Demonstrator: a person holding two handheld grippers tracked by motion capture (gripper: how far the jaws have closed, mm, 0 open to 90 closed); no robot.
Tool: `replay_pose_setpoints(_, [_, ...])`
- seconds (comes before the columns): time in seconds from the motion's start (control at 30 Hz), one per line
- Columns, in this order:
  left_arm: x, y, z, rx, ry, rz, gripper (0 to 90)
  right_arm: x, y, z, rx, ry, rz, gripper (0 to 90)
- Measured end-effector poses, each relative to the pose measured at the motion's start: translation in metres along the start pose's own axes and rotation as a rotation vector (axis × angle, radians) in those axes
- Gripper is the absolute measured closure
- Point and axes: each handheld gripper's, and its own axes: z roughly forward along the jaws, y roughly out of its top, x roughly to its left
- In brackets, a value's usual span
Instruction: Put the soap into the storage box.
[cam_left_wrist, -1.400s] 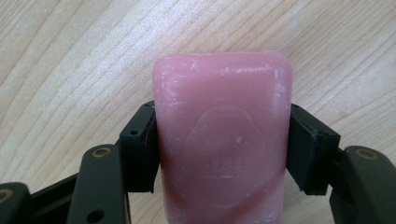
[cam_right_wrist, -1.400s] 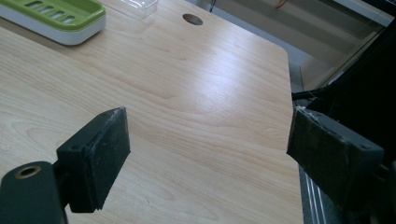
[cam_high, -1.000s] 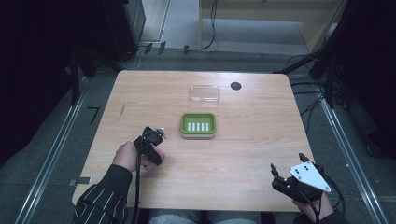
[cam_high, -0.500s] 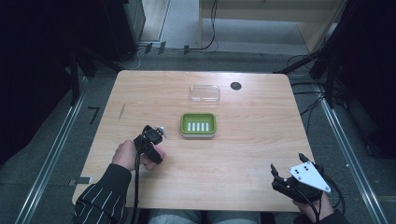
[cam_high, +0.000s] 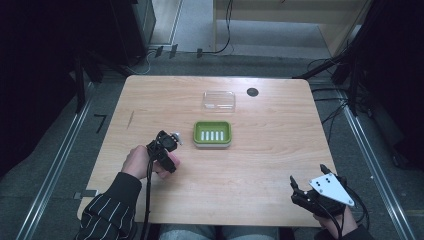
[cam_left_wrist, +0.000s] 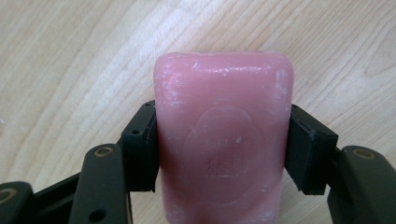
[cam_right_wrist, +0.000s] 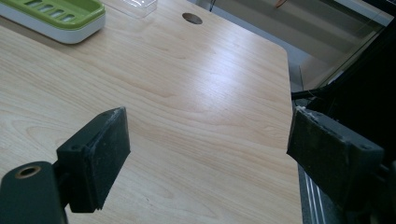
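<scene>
In the left gripper view, the left gripper (cam_left_wrist: 223, 147) is clamping a pink bar of soap (cam_left_wrist: 223, 135) by its long sides; the bar is rounded and waxy, flecked with white scuffs, and bearing an oval embossed stamp too soft to read. It is sitting low in the frame over the pale, grained wooden table (cam_left_wrist: 70, 56). In the high view's centre, a green slotted soap dish (cam_high: 212, 133) on a white base is lying below a clear plastic lid (cam_high: 219, 100). At lower right, the right gripper (cam_right_wrist: 208, 158) is holding its jaws wide apart.
</scene>
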Motion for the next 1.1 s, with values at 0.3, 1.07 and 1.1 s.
replay_pose_setpoints(0.3, [0.001, 0.006, -0.005, 0.002, -0.003, 0.028, 38.4, 0.0, 0.0, 0.0, 0.0, 0.001, 0.002, 13.9])
replay_pose_setpoints(1.07, [-0.002, 0.028, -0.023, -0.012, 0.014, 0.113, 38.4, 0.0, 0.0, 0.0, 0.0, 0.001, -0.001, 13.9])
replay_pose_setpoints(1.1, [-0.002, 0.029, -0.023, -0.014, 0.016, 0.119, 38.4, 0.0, 0.0, 0.0, 0.0, 0.001, -0.001, 13.9])
